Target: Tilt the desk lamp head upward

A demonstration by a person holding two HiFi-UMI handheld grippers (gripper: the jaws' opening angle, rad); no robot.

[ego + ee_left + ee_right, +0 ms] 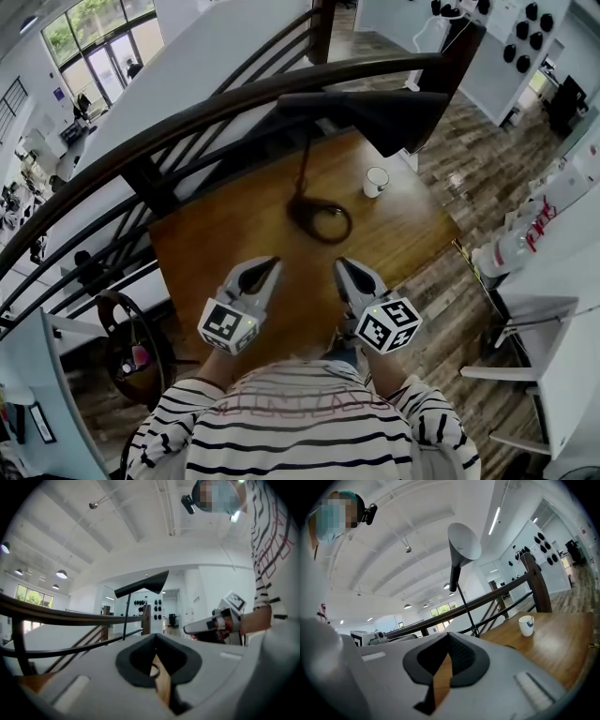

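Note:
A black desk lamp stands on the wooden table point(412, 234), with its ring base point(321, 217) near the table's middle and a thin stem rising from it. Its wide head point(375, 114) hangs high over the far edge and looks roughly level. The left gripper view shows the head point(143, 586) side-on; the right gripper view shows it point(464, 543) from below. My left gripper point(274, 264) and right gripper point(340, 265) sit side by side over the near half of the table, short of the base. Both are shut and empty, as the left point(157, 667) and right point(442, 665) gripper views show.
A white cup point(376, 181) stands on the table right of the lamp base, also in the right gripper view point(526, 625). A dark curved stair railing point(187, 117) runs behind and left of the table. A white desk and chair point(525, 328) stand to the right.

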